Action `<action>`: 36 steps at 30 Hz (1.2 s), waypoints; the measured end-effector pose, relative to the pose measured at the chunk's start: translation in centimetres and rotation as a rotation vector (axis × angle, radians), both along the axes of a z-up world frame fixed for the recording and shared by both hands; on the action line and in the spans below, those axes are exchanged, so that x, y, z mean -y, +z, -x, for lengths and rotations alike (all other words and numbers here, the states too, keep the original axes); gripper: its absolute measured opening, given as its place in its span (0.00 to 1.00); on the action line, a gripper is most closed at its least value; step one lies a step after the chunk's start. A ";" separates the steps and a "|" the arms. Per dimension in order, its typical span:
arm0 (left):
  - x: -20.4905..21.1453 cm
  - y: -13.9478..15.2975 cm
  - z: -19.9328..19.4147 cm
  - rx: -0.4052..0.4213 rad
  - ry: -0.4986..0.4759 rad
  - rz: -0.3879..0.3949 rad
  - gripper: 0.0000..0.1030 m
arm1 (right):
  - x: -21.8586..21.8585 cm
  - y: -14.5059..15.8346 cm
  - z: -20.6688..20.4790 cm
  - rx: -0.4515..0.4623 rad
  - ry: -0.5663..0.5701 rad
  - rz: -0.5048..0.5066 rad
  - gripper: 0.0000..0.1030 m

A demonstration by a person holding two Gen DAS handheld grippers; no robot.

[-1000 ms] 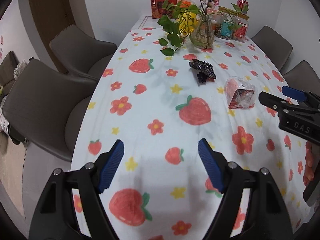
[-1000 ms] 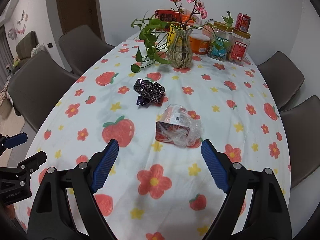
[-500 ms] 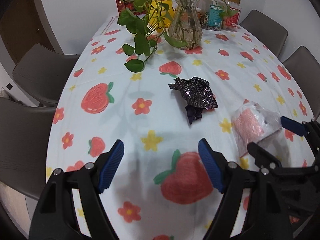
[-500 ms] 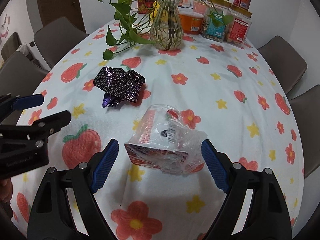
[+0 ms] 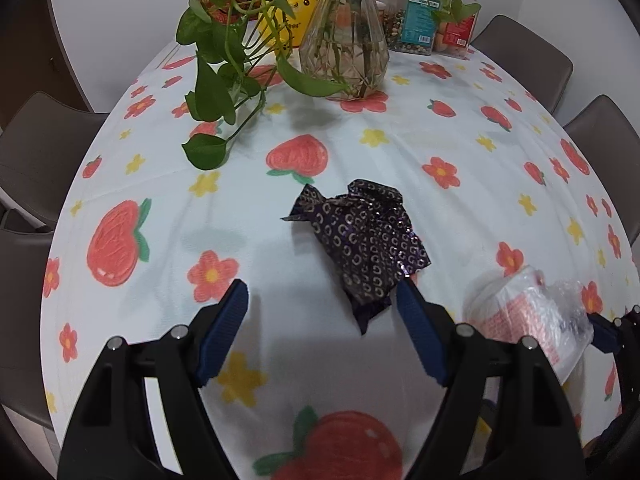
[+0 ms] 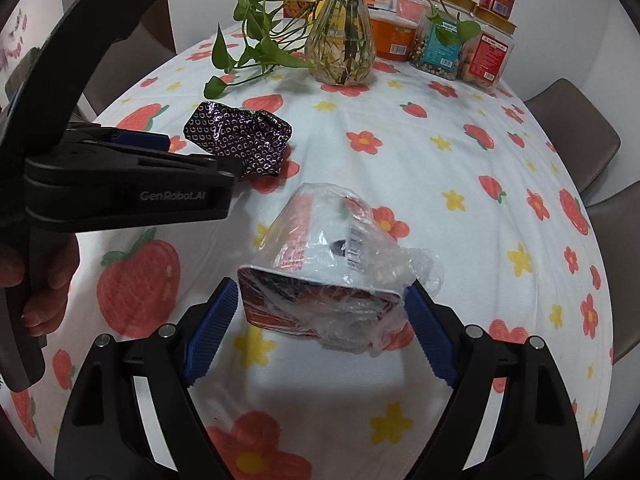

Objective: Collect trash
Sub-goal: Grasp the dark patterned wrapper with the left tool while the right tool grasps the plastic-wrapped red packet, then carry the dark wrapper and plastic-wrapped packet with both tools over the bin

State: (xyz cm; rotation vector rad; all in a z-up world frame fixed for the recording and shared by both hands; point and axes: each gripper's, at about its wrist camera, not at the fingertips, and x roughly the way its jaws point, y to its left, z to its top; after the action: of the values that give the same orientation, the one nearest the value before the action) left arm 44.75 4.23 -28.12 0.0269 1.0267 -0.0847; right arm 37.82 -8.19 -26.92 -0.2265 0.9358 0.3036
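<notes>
A crumpled dark purple wrapper [image 5: 362, 240] lies on the strawberry-print tablecloth [image 5: 160, 200]. My left gripper [image 5: 320, 300] hovers just short of it, jaws closing, with only the wrapper's lower tip between the blue fingertips and no pad touching it. A cup wrapped in clear plastic [image 6: 320, 264] lies on its side. Its wide end sits between the fingertips of my right gripper [image 6: 322, 296], whose pads stand beside it without pressing. In the left wrist view the cup [image 5: 528, 320] shows at the right. The left gripper's fingers [image 6: 140, 139] reach toward the wrapper [image 6: 240, 136].
A glass vase [image 5: 344, 52] with trailing green vines stands behind the wrapper. Jars and snack boxes [image 6: 436, 48] line the table's far end. Grey chairs [image 5: 36, 152] [image 6: 576, 132] ring the table. A hand [image 6: 44, 280] grips the left tool.
Both grippers have come forward and down toward the table. The wrapper now reaches between the left fingertips, and the wrapped cup now lies between the right fingertips.
</notes>
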 end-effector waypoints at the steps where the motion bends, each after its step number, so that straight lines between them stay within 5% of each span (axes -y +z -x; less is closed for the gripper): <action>1: 0.2 -0.2 -0.2 -0.001 -0.002 0.000 0.67 | 0.0 0.0 -0.1 0.002 0.004 0.003 0.75; 5: 1.1 -0.8 -1.1 -0.006 -0.036 0.002 0.47 | -0.2 0.1 -0.2 0.010 0.031 0.010 0.65; 14: 3.2 -0.8 -1.7 0.015 -0.119 0.008 0.06 | -0.1 0.5 0.1 0.020 0.051 -0.005 0.60; 27: 2.0 0.6 0.2 0.037 -0.091 -0.009 0.02 | -0.1 1.8 1.3 0.035 0.072 -0.020 0.59; 36: -1.4 2.1 8.2 0.012 0.038 -0.012 0.02 | 0.1 4.0 4.5 0.032 0.115 -0.055 0.59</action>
State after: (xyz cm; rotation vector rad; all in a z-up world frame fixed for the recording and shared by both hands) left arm 36.55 5.66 -26.01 0.0187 1.0154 -0.0441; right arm 33.29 -8.33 -22.96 -0.2342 0.8837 0.4298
